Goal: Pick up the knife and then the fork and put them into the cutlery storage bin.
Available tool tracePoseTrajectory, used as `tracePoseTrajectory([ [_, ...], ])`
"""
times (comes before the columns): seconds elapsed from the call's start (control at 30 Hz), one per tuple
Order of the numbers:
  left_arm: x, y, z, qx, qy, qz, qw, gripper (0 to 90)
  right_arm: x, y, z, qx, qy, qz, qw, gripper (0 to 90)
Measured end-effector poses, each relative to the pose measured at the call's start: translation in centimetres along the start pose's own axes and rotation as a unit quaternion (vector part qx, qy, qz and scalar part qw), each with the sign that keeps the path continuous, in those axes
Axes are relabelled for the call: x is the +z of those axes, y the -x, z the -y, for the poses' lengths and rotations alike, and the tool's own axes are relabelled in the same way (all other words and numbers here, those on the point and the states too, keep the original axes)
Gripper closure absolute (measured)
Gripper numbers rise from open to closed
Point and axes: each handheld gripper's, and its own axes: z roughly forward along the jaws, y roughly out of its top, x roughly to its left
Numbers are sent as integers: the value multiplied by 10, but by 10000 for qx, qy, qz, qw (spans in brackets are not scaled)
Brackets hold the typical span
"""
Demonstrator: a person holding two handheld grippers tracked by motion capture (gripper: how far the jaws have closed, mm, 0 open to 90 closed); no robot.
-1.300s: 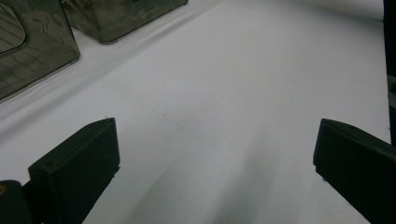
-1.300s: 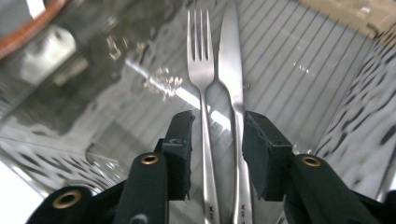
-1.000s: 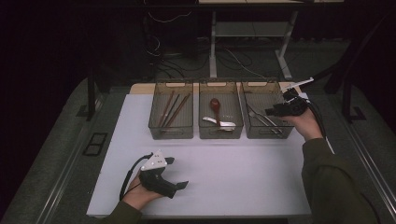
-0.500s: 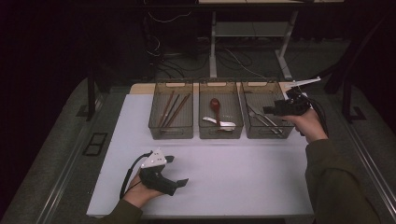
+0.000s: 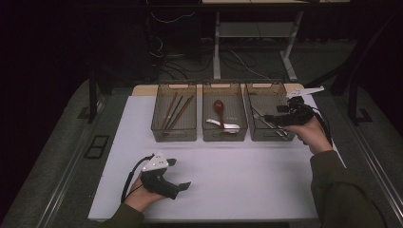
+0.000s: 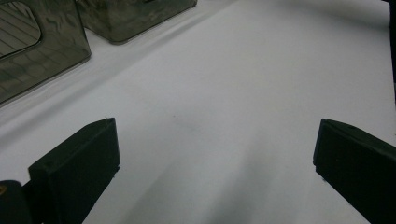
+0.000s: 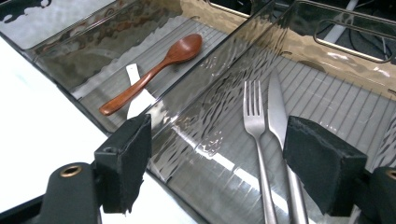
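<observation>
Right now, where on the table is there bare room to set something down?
The white mat is bare between the three bins and the near edge, right of the left gripper. It is crowded inside the chopstick bin, spoon bin and fork bin, where the right gripper hovers.

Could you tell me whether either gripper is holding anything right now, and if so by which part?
Nothing is held. The right gripper has just been opening above the silver metal fork and knife, jaws apart. The left gripper is open over bare table.
</observation>
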Motion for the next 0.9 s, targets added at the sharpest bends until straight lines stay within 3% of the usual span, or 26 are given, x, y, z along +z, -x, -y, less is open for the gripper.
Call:
tracePoseTrajectory([
  [0.47, 1, -1, 0, 4, 12, 0, 10000, 0, -14, -27, 28, -196, 106, -85, 9997, 187],
  [0.6, 1, -2, 1, 36, 33, -27, 10000, 0, -18, -36, 38, -233, 126, 17, 9996, 187],
  [0.9, 2, 0, 0, 56, 36, -29, 10000, 0, -28, -56, 59, -218, 236, -225, 9992, 187],
])
